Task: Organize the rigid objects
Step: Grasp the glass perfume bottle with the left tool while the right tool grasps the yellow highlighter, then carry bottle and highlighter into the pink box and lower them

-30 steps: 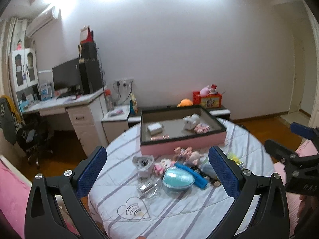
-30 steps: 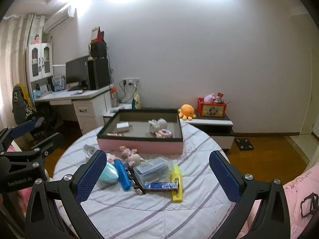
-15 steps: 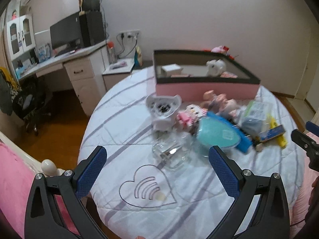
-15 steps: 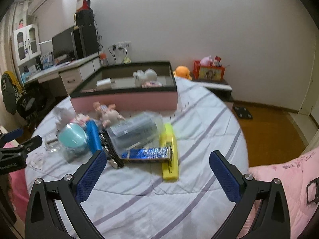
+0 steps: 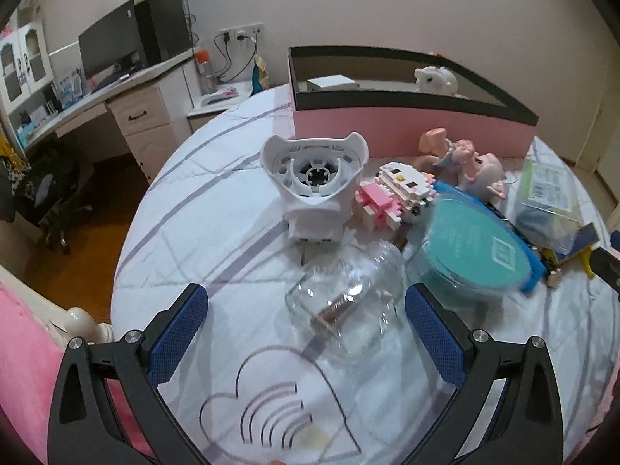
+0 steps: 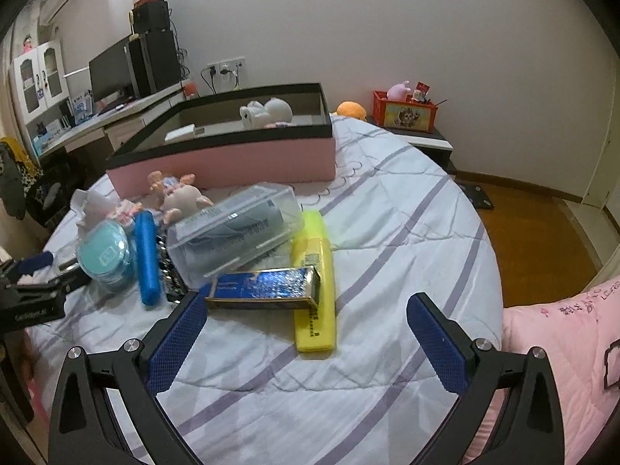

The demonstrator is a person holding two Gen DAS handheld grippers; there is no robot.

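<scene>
Both grippers were observed wide open and empty above the round table [image 5: 217, 209]. The left gripper [image 5: 306, 312] was positioned over the clear glass bottle [image 5: 345, 302], which lay on its side between the spread blue pads [image 5: 180, 327] but was not touched by either. The right gripper [image 6: 306, 321] was held just short of the blue foil box [image 6: 263, 286], which rested across the yellow highlighter [image 6: 314, 283].

The remaining rigid items were noted in a tight cluster near the front wall of the pink tray [image 5: 407, 128]: the white plug-in unit [image 5: 316, 186], the block figure [image 5: 391, 193], the teal round case [image 5: 469, 248], the blue tube [image 6: 147, 255] and the clear plastic case [image 6: 236, 228]. A white figurine [image 6: 267, 112] and a small white box [image 6: 180, 131] were already lying in the tray.

Risks judged from this state:
- The bottle is smooth and round — a closure off its widest line could let it roll or squirt out toward the table edge.
- The foil box sits on the highlighter; a low grasp could catch both, or drag the highlighter.
- The cluster is crowded — neighbours could be knocked during any lift.
</scene>
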